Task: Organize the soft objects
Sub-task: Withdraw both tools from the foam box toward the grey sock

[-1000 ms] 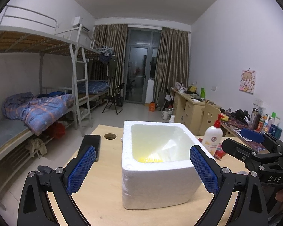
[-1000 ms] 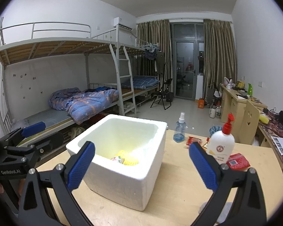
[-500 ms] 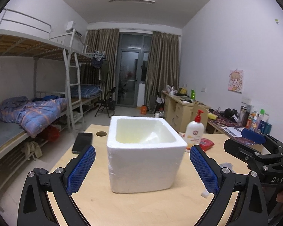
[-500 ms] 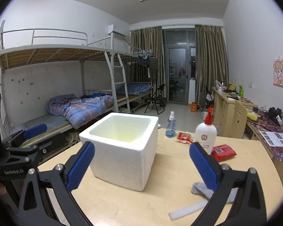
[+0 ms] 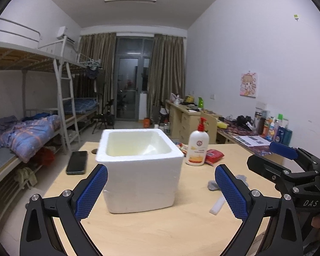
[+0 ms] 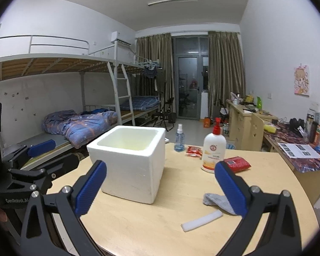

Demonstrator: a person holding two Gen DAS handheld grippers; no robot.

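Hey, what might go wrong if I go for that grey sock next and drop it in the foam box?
Three risks, as I judge them:
1. The grey sock lies right beside the white foam strip, so the open right gripper may pinch both.
2. The pump bottle stands close behind the sock; a wide swing might topple it.
3. The foam box looks light, so bumping its wall could slide it toward the phone.

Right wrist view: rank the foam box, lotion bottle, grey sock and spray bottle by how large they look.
1. Foam box, by far the largest.
2. Lotion bottle.
3. Grey sock, partly hidden behind a finger of the right gripper and nearer the camera, so unsure.
4. Spray bottle, farthest away.
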